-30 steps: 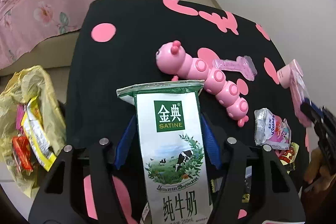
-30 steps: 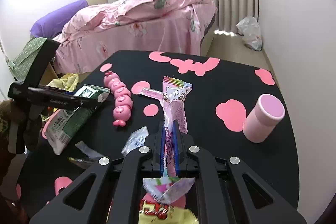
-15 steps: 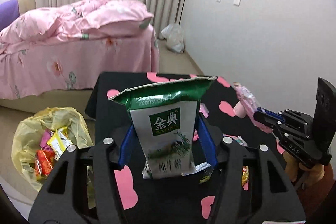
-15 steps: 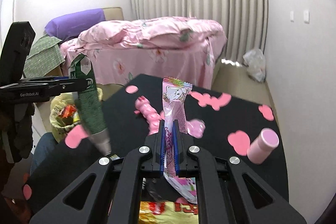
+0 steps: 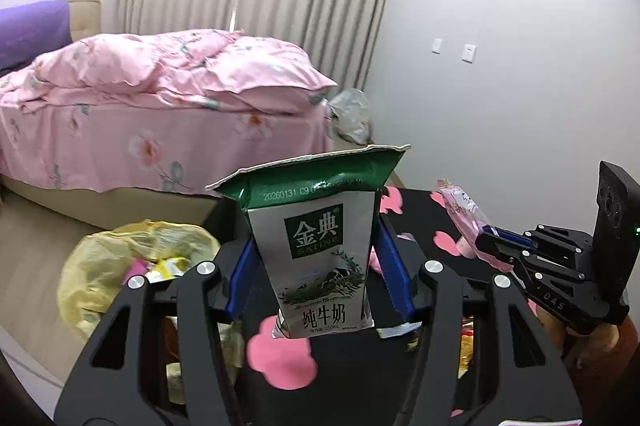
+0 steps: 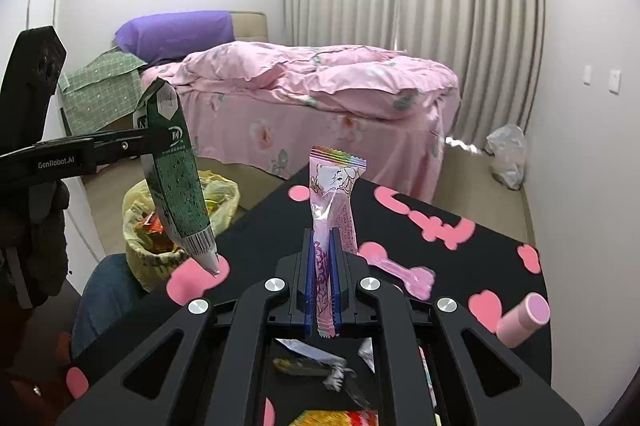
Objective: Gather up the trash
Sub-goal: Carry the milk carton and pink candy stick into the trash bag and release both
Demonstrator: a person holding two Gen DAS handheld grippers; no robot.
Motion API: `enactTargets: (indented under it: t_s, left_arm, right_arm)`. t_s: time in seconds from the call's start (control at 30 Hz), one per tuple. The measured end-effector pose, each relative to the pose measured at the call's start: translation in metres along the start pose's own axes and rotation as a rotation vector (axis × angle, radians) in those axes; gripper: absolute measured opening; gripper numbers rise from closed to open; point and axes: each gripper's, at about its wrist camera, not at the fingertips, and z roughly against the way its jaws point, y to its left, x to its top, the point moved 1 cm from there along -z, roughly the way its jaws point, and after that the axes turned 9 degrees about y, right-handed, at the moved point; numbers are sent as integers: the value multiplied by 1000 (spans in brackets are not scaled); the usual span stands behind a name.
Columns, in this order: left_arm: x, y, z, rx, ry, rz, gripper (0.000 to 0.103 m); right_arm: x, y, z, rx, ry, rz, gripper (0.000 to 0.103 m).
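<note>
My left gripper (image 5: 316, 266) is shut on a flattened green and white milk carton (image 5: 318, 254) and holds it upright above the black table's left edge; the carton also shows in the right wrist view (image 6: 176, 178). My right gripper (image 6: 322, 262) is shut on a pink candy wrapper (image 6: 334, 210), raised above the table; it also shows in the left wrist view (image 5: 464, 222). A yellow trash bag (image 5: 120, 258) with wrappers in it sits on the floor left of the table, below the carton (image 6: 176, 222).
The black table (image 6: 480, 266) has pink patches, a pink bone toy (image 6: 404, 272) and a pink cylinder (image 6: 524, 318). Loose wrappers (image 6: 312, 366) lie under my right gripper. A pink bed (image 6: 320, 98) stands behind; a white bag (image 6: 506, 154) is by the wall.
Both grippers have risen from the table with their loads. The milk carton has gone from near the tabletop to upright in the air, closer to the trash bag.
</note>
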Motion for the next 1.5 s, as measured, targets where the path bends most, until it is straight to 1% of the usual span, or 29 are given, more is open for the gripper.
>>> enactTargets:
  t_s: [0.27,0.43,0.5,0.57,0.63,0.7,0.77,0.87,0.93,1.03,1.07,1.13,1.23,1.3,1.37,1.5]
  left_arm:
    - [-4,48,19,73,-29,80,52]
    - [-3,81,37,207,-90,129,52]
    - [-2,95,44,277,-113,155,52]
    - [-3,108,47,318,-126,184,52]
    - [-6,118,46,335,-126,205,52]
    - [-12,130,37,343,-116,233,52]
    - [-21,141,23,347,-87,257,52]
    - [-40,155,-5,387,-16,268,52]
    - [-53,167,-27,394,45,289,52]
    - [-70,183,-52,387,115,326,52]
    - [-74,186,-59,382,132,335,52]
    - [-81,193,-72,366,167,355,52]
    - [-93,201,-90,345,213,377,52]
    - [-100,209,-98,334,231,407,52]
    - [-103,212,-100,334,230,422,52]
    - [-100,212,-93,291,210,448,52]
  right_arm:
    - [18,37,-15,34,16,68,8]
    - [33,57,-30,87,29,94,8]
    - [41,63,-39,124,36,87,8]
    - [50,70,-53,176,52,74,8]
    - [56,78,-69,218,68,67,8]
    - [64,88,-89,263,83,73,8]
    - [69,98,-108,299,107,79,8]
    - [75,113,-146,354,175,98,8]
    - [75,124,-172,387,226,125,8]
    - [73,139,-212,433,318,135,8]
    - [71,144,-225,436,348,141,8]
    - [68,151,-243,424,380,165,8]
    - [64,160,-258,412,399,206,8]
    - [62,162,-262,400,397,232,8]
    - [62,162,-264,399,394,242,8]
    - [61,158,-267,424,394,219,8]
